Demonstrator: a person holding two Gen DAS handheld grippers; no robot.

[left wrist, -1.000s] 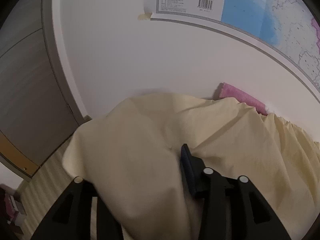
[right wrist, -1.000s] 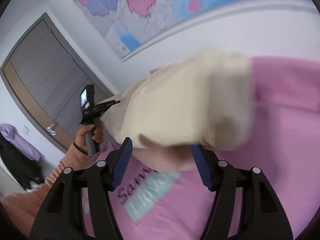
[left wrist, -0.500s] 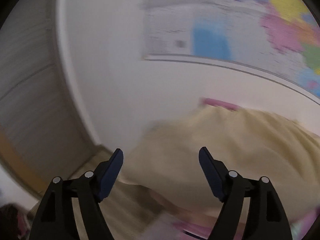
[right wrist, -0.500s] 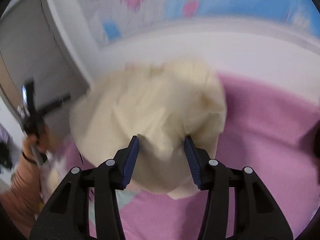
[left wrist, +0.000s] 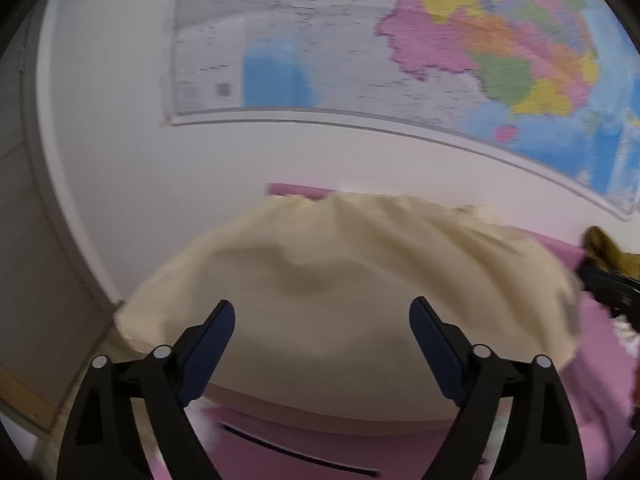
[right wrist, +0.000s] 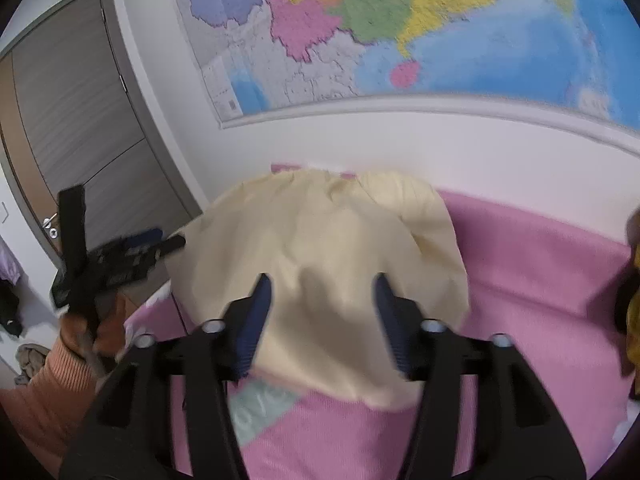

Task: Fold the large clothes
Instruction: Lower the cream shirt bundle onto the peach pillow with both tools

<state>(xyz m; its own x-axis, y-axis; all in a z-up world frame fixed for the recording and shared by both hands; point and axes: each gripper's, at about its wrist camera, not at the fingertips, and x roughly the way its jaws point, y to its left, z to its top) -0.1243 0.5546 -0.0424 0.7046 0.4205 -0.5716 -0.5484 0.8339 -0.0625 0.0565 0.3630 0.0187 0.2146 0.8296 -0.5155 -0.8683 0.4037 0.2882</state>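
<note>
A large cream garment (left wrist: 340,264) lies bunched on the pink bed cover (left wrist: 592,392); it is blurred. My left gripper (left wrist: 322,310) hovers just before its near edge, jaws wide and still opening, with nothing pressed between them. In the right wrist view the same cream garment (right wrist: 320,240) spreads behind my right gripper (right wrist: 321,284). Its jaws are opening and the pads stand clear of the cloth. A hand in an orange sleeve (right wrist: 80,332) carries the left gripper (right wrist: 168,240) at the garment's left edge.
A coloured wall map (right wrist: 400,40) hangs above the bed against a white wall. A grey door (right wrist: 72,120) with a handle stands at the left. A dark yellow-brown garment (left wrist: 604,248) lies at the right. Clothes lie on the floor (right wrist: 28,356) at the far left.
The left gripper let go of the cream cloth, opened wide and swung right. The right gripper narrowed, then widened, and the cloth settled lower onto the bed.
</note>
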